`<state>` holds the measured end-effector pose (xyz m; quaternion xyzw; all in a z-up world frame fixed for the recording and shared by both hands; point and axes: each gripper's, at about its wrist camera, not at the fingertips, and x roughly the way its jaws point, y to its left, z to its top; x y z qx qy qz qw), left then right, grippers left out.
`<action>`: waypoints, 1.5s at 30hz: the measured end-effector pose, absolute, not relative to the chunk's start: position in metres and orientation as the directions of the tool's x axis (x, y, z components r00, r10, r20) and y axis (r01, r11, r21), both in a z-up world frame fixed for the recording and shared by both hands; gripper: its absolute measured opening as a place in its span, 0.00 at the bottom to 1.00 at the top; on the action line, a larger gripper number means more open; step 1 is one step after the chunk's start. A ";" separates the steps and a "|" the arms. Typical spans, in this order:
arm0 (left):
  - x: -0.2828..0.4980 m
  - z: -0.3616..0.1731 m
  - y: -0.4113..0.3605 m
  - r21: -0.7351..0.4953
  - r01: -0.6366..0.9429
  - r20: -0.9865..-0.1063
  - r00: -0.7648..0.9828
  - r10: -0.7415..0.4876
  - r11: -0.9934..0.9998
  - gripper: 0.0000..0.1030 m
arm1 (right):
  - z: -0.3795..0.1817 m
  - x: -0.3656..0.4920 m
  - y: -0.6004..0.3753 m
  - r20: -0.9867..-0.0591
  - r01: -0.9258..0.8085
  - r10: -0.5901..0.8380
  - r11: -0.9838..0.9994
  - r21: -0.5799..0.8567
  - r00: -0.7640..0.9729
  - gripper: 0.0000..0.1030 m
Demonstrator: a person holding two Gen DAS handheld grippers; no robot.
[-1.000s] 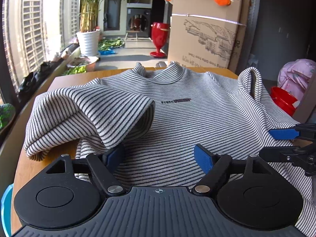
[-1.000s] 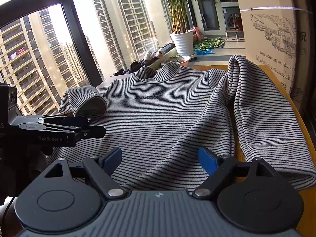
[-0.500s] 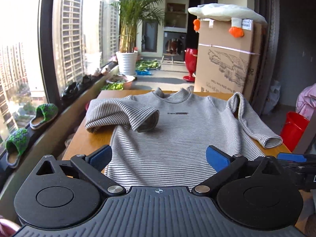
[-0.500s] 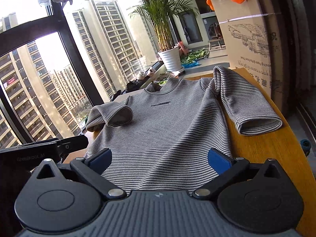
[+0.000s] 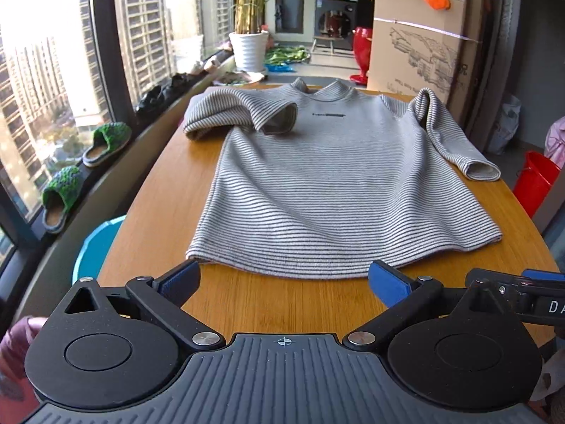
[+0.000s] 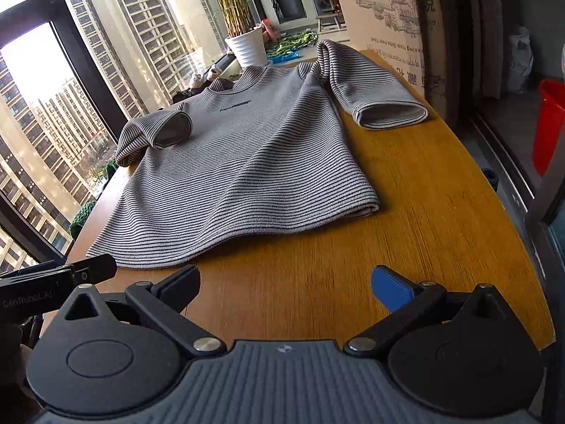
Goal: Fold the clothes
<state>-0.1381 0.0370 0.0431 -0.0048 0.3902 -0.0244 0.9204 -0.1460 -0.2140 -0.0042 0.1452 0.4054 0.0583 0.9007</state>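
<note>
A grey striped long-sleeved top (image 5: 335,176) lies face up on the wooden table (image 5: 282,304), collar at the far end; it also shows in the right wrist view (image 6: 240,162). Its left sleeve (image 5: 240,113) is folded in over the chest. Its right sleeve (image 5: 455,141) lies bent down along the side. My left gripper (image 5: 284,281) is open and empty, just short of the hem's left part. My right gripper (image 6: 286,282) is open and empty over bare table near the hem's right part. Each gripper shows at the edge of the other's view.
A big cardboard box (image 5: 423,42) stands behind the table's far right. A red bucket (image 5: 535,183) is on the floor at the right, a blue tub (image 5: 95,247) at the left. Windows, a sill with slippers (image 5: 106,141) and a potted plant (image 5: 249,49) line the left.
Both grippers have pulled back from over the top toward the table's near edge, so the whole garment and bare wood in front of the hem now show. The jaws stay open.
</note>
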 end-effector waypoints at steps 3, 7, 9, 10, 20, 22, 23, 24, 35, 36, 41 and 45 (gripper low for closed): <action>-0.137 0.034 0.037 -0.052 0.053 -0.750 0.657 -0.075 0.997 1.00 | -0.007 -0.144 -0.214 -0.734 0.027 0.212 0.954 0.300 0.645 1.00; -0.135 0.024 0.035 -0.075 0.070 -0.783 0.613 -0.102 0.995 1.00 | -0.009 -0.141 -0.205 -0.754 0.003 0.205 0.964 0.264 0.624 1.00; -0.134 0.021 0.036 -0.082 0.071 -0.793 0.599 -0.109 0.994 1.00 | -0.010 -0.139 -0.199 -0.762 -0.013 0.198 0.970 0.241 0.617 1.00; -0.134 0.020 0.036 -0.084 0.073 -0.796 0.595 -0.111 0.994 1.00 | -0.010 -0.139 -0.197 -0.762 -0.021 0.200 0.971 0.237 0.615 1.00; -0.134 0.019 0.035 -0.092 0.072 -0.802 0.586 -0.117 0.993 1.00 | -0.010 -0.139 -0.196 -0.764 -0.028 0.197 0.973 0.229 0.614 1.00; -0.134 0.019 0.034 -0.092 0.072 -0.801 0.587 -0.117 0.993 1.00 | -0.010 -0.139 -0.196 -0.764 -0.028 0.198 0.973 0.231 0.614 1.00; -0.134 0.019 0.034 -0.092 0.072 -0.801 0.587 -0.117 0.993 1.00 | -0.010 -0.140 -0.196 -0.764 -0.028 0.199 0.972 0.231 0.614 1.00; -0.134 0.019 0.033 -0.092 0.072 -0.801 0.588 -0.117 0.993 1.00 | -0.010 -0.140 -0.197 -0.763 -0.027 0.199 0.972 0.232 0.614 1.00; -0.130 0.016 0.032 -0.105 0.068 -0.800 0.587 -0.125 0.992 1.00 | -0.011 -0.138 -0.198 -0.762 -0.030 0.195 0.974 0.225 0.618 1.00; -0.130 0.015 0.032 -0.103 0.068 -0.801 0.586 -0.124 0.992 1.00 | -0.011 -0.137 -0.198 -0.763 -0.031 0.194 0.974 0.223 0.617 1.00; -0.130 0.011 0.026 -0.094 0.074 -0.806 0.579 -0.120 0.993 1.00 | -0.010 -0.134 -0.199 -0.770 -0.029 0.185 0.977 0.212 0.610 1.00; -0.130 0.011 0.030 -0.110 0.064 -0.804 0.581 -0.126 0.992 1.00 | -0.011 -0.132 -0.199 -0.775 -0.022 0.175 0.979 0.204 0.607 1.00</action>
